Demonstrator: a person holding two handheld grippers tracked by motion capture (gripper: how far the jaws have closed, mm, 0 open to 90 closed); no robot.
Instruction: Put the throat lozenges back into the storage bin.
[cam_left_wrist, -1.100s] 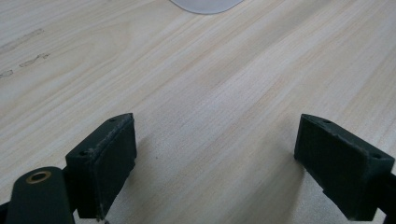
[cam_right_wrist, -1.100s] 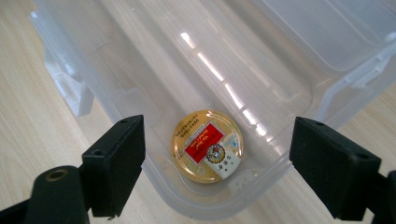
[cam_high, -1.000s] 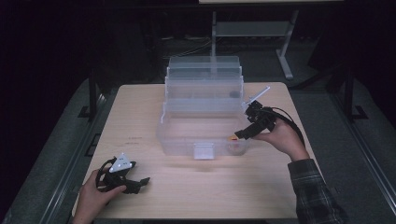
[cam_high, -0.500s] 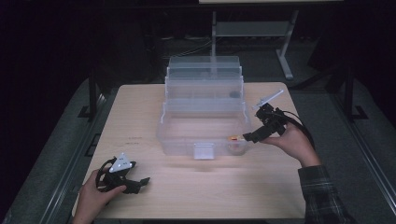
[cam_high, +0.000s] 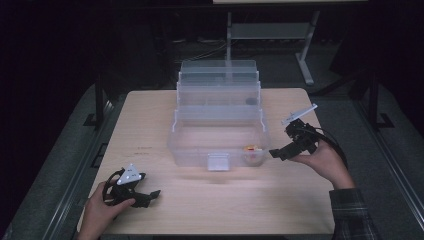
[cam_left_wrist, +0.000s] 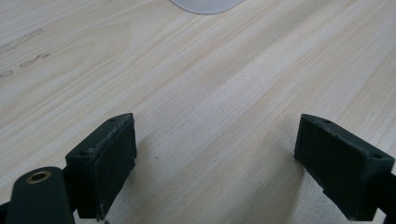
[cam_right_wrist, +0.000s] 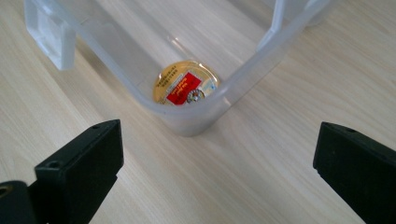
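We have the right claw (cam_high: 276, 152) just outside the near right corner of the clear storage box (cam_high: 218, 131), its jaws having just opened wide with nothing between them. The little round tin (cam_right_wrist: 186, 87), gold-rimmed with a red label, lies flat on the box floor, tucked right into that corner, so we judge it has been dropped in and the claw is clear of the wall. Over at the near left of the desk (cam_high: 150, 120), our left claw (cam_high: 150, 195) rests low over bare wood, jaws spread and empty, parked out of the way. Behind the base, the box's stepped trays stand folded open toward the far side, leaving the bottom compartment free from above. A small latch tab (cam_high: 218, 161) sits on the near wall. A metal stand (cam_high: 305, 60) sits beyond the desk, well apart.
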